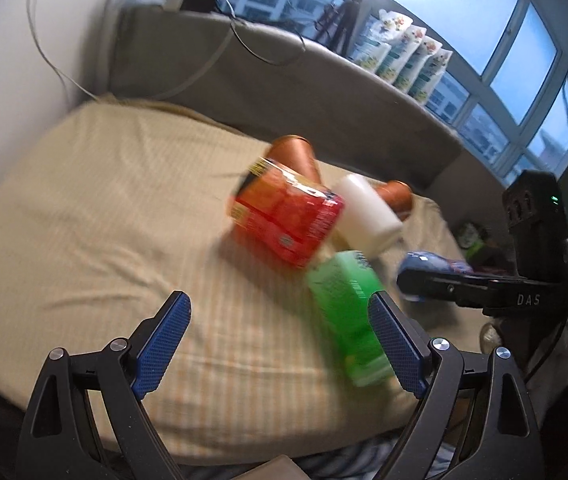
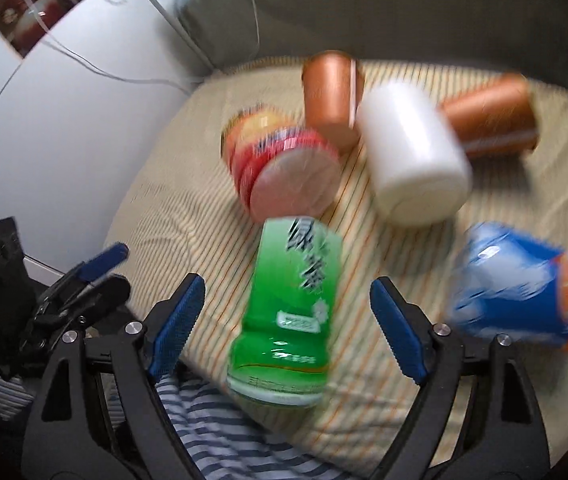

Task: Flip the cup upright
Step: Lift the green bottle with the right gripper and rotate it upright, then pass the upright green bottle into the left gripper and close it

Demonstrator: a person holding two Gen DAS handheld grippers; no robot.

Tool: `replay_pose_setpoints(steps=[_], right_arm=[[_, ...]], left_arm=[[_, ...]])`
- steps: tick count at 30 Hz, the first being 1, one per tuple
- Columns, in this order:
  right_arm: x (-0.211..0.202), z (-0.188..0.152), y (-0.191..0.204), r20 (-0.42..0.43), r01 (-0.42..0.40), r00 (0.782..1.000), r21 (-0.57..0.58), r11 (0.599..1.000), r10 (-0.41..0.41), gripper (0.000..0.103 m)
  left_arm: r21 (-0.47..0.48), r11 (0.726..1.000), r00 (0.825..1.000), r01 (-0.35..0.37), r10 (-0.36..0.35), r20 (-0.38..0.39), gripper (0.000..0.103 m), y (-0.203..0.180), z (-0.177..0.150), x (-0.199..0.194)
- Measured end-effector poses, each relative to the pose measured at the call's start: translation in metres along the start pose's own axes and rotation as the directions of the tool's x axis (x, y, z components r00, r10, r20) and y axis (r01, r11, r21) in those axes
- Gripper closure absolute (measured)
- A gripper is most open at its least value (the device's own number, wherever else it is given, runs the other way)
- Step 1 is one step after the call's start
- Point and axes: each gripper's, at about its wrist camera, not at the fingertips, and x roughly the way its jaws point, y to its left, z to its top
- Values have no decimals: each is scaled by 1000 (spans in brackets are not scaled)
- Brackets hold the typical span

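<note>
Several cups lie tipped on a cream striped mattress (image 1: 84,208). A green cup (image 2: 290,312) lies on its side between the open fingers of my right gripper (image 2: 288,300), not gripped; it also shows in the left wrist view (image 1: 348,312). Behind it lie a red cup (image 2: 284,168), a white cup (image 2: 412,156) and two copper cups (image 2: 332,92) (image 2: 492,116). A blue cup (image 2: 520,288) lies to the right. My left gripper (image 1: 280,316) is open and empty, just left of the green cup. The frames are blurred.
A grey headboard ledge (image 1: 284,80) with cables, a tripod and packets runs behind the mattress below windows. A white wall (image 2: 64,100) stands on the left. The right gripper's body (image 1: 524,280) is at the mattress's right edge. Striped cloth (image 2: 224,432) lies below.
</note>
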Motion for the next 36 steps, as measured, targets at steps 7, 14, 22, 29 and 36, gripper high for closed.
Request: replay_pose_setpoints(steps=[7,14,22,29,36], right_arm=[[-58,-7,-1,168,163,974,-63,985,-150,15],[-92,-28,-28,236,182,954,30,983,-184,15],[-98,-44,-52,256,190,943,104,976,-211,15],[-91,-48,-58,246,185,947,111,976,-207,15],[-91,-50,-63,253,189,943,129,974,-216,15]], left_arm=[[-69,990,986,122,-128,-103,12,-22,6,32],[-248,952,948,182,-237,-212,14,-17,11,70],[-389,903,916,181,-299,-268,21,1,3,96],[-359,915,917,183,-290,-273,35,-6,4,101],[-328,926,917,187,-284,-280,44,-14,5,107]])
